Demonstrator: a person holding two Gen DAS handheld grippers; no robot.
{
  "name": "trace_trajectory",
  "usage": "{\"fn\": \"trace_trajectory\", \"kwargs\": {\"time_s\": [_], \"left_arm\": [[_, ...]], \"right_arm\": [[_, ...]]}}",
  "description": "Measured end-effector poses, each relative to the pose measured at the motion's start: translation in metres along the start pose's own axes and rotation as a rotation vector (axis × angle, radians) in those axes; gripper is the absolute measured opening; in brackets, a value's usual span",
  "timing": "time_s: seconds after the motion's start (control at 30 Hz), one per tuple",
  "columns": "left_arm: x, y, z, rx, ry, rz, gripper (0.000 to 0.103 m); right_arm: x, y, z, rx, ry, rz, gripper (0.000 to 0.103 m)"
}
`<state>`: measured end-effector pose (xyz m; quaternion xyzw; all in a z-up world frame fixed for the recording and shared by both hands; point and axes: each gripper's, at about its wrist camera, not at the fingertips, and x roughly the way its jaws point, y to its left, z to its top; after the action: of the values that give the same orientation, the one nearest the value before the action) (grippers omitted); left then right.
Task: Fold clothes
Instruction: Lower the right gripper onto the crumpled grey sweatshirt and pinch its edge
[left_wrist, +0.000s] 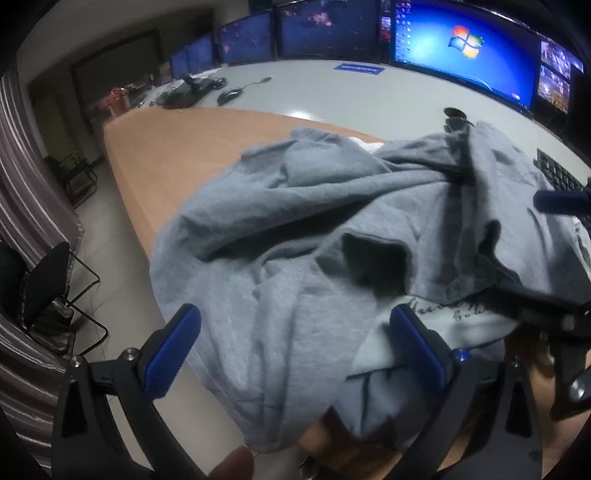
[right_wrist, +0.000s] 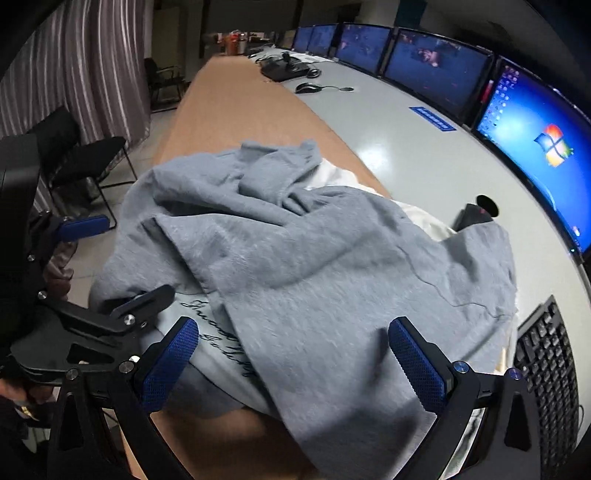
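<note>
A crumpled grey shirt (left_wrist: 306, 236) with dark script lettering lies in a heap on the desk and hangs over its front edge; it also shows in the right wrist view (right_wrist: 314, 258). My left gripper (left_wrist: 295, 354) is open, its blue pads (left_wrist: 173, 350) on either side of the hanging cloth, not closed on it. My right gripper (right_wrist: 293, 365) is open over the near part of the shirt. A white garment (right_wrist: 340, 177) peeks out from under the grey one. The right gripper shows at the right of the left wrist view (left_wrist: 561, 258), the left gripper at the left of the right wrist view (right_wrist: 110, 258).
The desk has a wooden front strip (left_wrist: 177, 147) and a grey top (right_wrist: 399, 122). A row of monitors (left_wrist: 465, 55) stands at the back. A black keyboard (right_wrist: 546, 369) lies right of the shirt. A mouse (right_wrist: 308, 88) and a dark object (right_wrist: 476, 218) lie on the desk. Black chairs (right_wrist: 85, 155) stand left.
</note>
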<state>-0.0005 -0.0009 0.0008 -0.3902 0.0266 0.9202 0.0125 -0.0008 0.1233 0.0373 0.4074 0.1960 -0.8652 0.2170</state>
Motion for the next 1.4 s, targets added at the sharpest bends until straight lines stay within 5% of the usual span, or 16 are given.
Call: {"fn": "trace_trajectory", "kwargs": {"time_s": [0.5, 0.9, 1.03, 1.17, 1.3, 1.4], "left_arm": [[0.000, 0.012, 0.032, 0.072, -0.077, -0.020, 0.103], [-0.014, 0.003, 0.040, 0.141, -0.139, 0.004, 0.103], [-0.019, -0.001, 0.037, 0.147, -0.161, 0.005, 0.103], [-0.023, -0.001, 0.039, 0.147, -0.158, -0.009, 0.103], [-0.022, -0.001, 0.042, 0.144, -0.156, 0.001, 0.103], [-0.022, 0.000, 0.041, 0.144, -0.145, -0.001, 0.103]], "right_arm": [[0.023, -0.016, -0.006, 0.049, 0.111, -0.104, 0.103], [0.000, -0.037, -0.007, 0.180, 0.106, 0.009, 0.039], [-0.008, -0.034, -0.009, 0.166, 0.100, 0.004, 0.034], [-0.014, -0.033, -0.005, 0.166, 0.075, -0.003, 0.034], [-0.008, -0.027, 0.006, 0.165, 0.051, -0.023, 0.053], [0.004, -0.018, 0.014, 0.142, 0.062, -0.047, 0.055]]}}
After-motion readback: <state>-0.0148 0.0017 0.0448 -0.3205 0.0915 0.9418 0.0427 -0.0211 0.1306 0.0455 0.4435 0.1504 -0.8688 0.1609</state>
